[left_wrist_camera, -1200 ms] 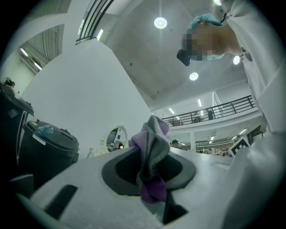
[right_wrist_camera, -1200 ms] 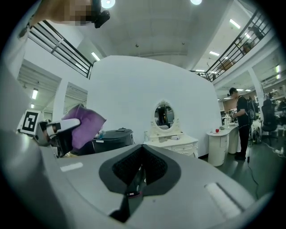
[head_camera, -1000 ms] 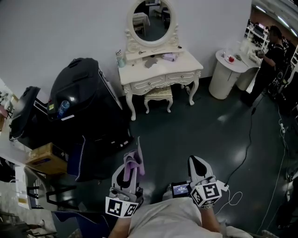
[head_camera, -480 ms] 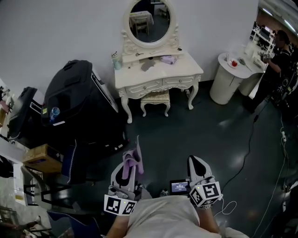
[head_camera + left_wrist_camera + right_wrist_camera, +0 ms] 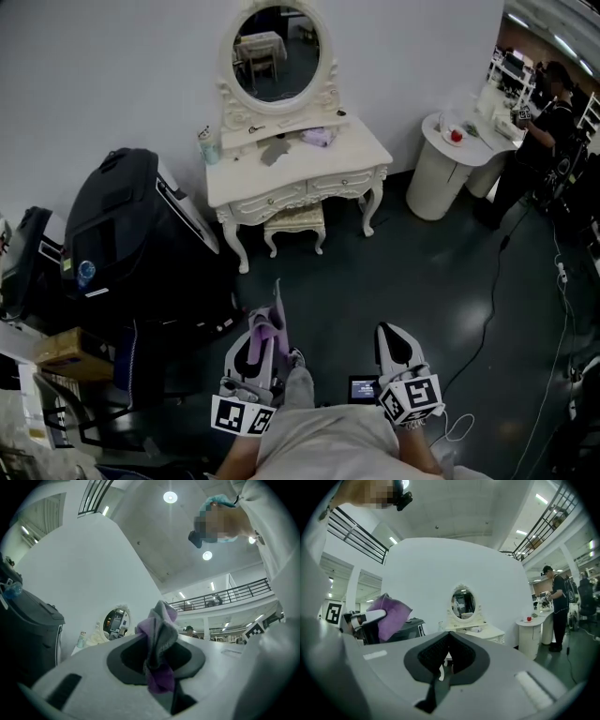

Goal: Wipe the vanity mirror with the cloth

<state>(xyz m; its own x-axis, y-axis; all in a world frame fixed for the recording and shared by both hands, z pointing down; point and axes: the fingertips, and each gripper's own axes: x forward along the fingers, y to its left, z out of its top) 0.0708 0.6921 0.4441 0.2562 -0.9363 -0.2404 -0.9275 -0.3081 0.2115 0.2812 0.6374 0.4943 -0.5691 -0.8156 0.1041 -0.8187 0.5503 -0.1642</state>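
Note:
The oval vanity mirror [image 5: 275,52] stands on a cream dressing table [image 5: 361,150] against the far wall, well ahead of both grippers. My left gripper [image 5: 263,330] is shut on a bunched purple cloth [image 5: 269,326], which sticks up between the jaws. In the left gripper view the cloth [image 5: 159,653] fills the jaw gap, with the mirror [image 5: 115,623] small behind it. My right gripper [image 5: 395,341] is shut with nothing in it. The right gripper view looks over its closed jaws [image 5: 449,637] to the mirror [image 5: 463,603], with the cloth [image 5: 391,616] at the left.
A small stool [image 5: 293,223] sits under the table, and a bottle [image 5: 208,145] and small items lie on top. A large black case [image 5: 122,234] stands left. At the right are a round white stand [image 5: 445,164], a person [image 5: 544,112] and a floor cable [image 5: 497,281].
The dressing table and mirror have shifted left and grown nearer in the head view as both grippers travelled towards them. The cloth stays gripped and the right jaws stay shut.

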